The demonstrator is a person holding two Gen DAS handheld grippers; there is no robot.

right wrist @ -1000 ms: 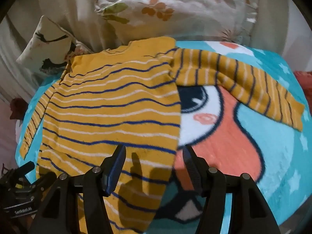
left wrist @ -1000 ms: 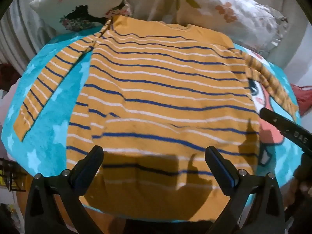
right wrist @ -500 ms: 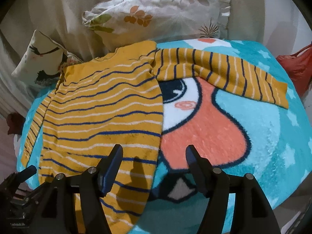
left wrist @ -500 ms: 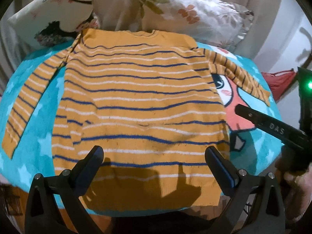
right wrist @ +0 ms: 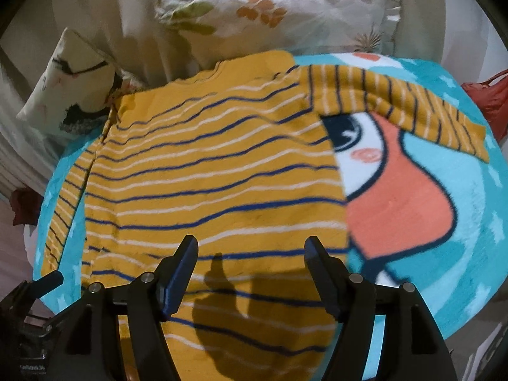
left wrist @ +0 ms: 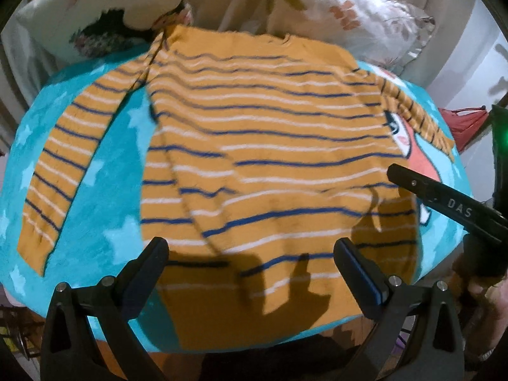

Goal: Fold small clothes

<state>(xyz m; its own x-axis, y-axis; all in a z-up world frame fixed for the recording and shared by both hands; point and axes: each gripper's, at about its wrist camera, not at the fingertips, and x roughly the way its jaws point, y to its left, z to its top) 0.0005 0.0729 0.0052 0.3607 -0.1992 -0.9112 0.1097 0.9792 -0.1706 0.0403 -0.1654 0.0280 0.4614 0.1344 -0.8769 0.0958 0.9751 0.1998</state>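
Hovering wide-jawed above the mustard-yellow knit sweater with navy and white stripes (left wrist: 270,165), the left gripper (left wrist: 250,273) and right gripper (right wrist: 250,273) are probably needing firm hem-corner pinches before folding.

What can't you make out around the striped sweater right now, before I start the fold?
- Sweater hem: in both wrist views the near edge lies in shadow behind the open left hand-held gripper and open right hand-held gripper.
- Left sleeve cuff: squeezed against the right wrist view's rim.
- Sweater's underside: hidden against the blanket.
- Pillows: cut off by the top edge, blurred.
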